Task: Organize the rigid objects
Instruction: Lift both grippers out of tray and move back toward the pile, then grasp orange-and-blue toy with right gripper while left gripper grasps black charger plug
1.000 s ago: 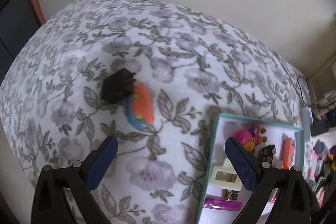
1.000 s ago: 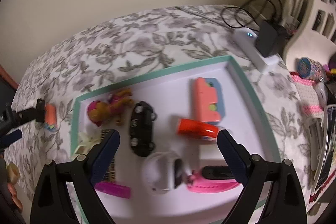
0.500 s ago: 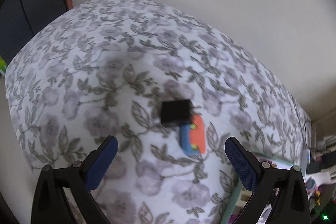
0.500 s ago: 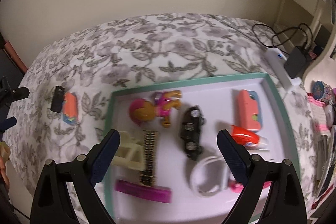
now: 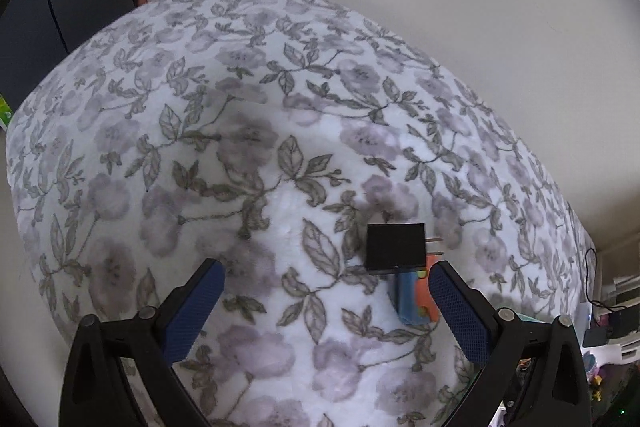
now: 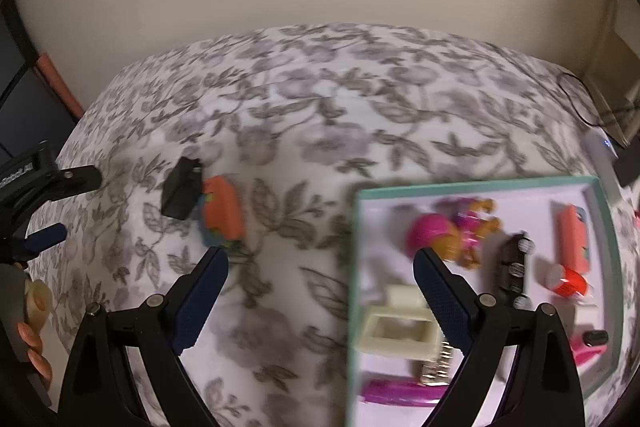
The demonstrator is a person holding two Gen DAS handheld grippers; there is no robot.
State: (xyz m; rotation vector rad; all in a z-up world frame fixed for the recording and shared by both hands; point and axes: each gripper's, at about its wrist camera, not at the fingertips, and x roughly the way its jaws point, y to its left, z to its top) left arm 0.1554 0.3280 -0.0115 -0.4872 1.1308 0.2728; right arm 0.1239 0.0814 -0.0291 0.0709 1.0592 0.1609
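Two loose items outside the tray, both grippers swung toward them.

We log a black cube-shaped plug adapter with metal prongs point(image 5: 396, 246) touching an orange-and-blue plastic toy block point(image 5: 414, 297) on the floral plush blanket point(image 5: 248, 155), well apart from the teal-rimmed white tray point(image 6: 354, 267) holding the sorted toys. Our left gripper point(image 5: 326, 311) has moved off the tray and nearer the pair, jaws spread wide, empty. Our right gripper point(image 6: 320, 289) has panned left off the tray, likewise wide and empty. We judge the next pick is the adapter or the block, for transfer to the tray.
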